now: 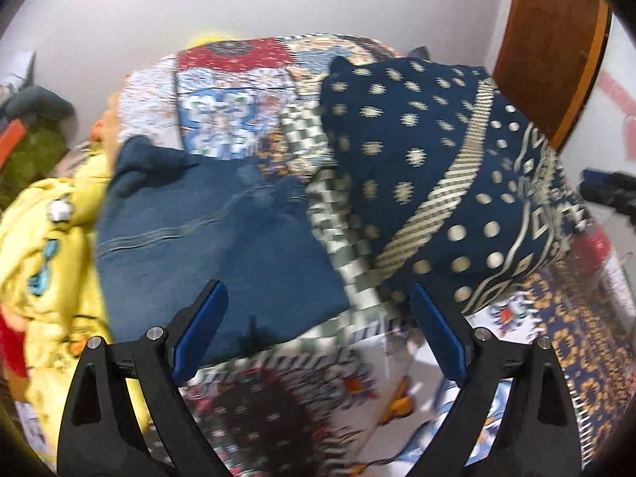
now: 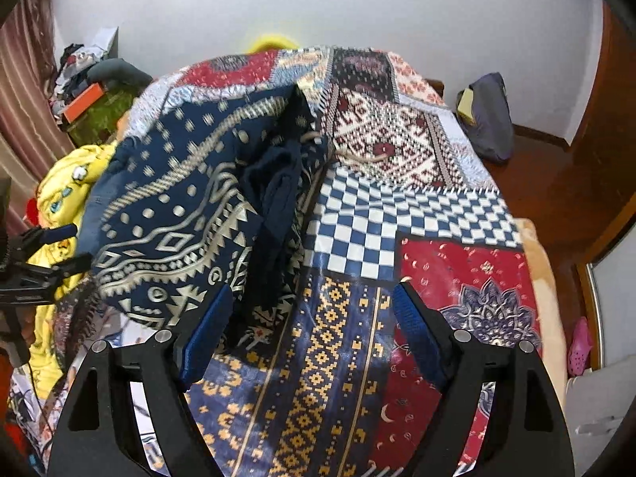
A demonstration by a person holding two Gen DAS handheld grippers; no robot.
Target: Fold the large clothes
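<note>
A large navy garment with cream dots and geometric bands (image 1: 437, 183) lies bunched on the patchwork bedspread (image 1: 357, 389). It also shows in the right wrist view (image 2: 179, 214), heaped left of centre with a dark fold down its right side. A plain blue folded cloth (image 1: 214, 238) lies left of it. My left gripper (image 1: 318, 314) is open and empty, just in front of the blue cloth and the garment's edge. My right gripper (image 2: 314, 318) is open and empty over the bedspread (image 2: 397, 214), its left finger near the garment's lower edge. The left gripper shows at the left edge (image 2: 47, 254).
A yellow printed blanket (image 1: 43, 246) is piled at the bed's left side, also in the right wrist view (image 2: 63, 198). A grey bag (image 2: 489, 119) stands on the wooden floor at the right. Clutter and an orange box (image 2: 83, 101) sit by the curtain. A wooden door (image 1: 556, 39) stands far right.
</note>
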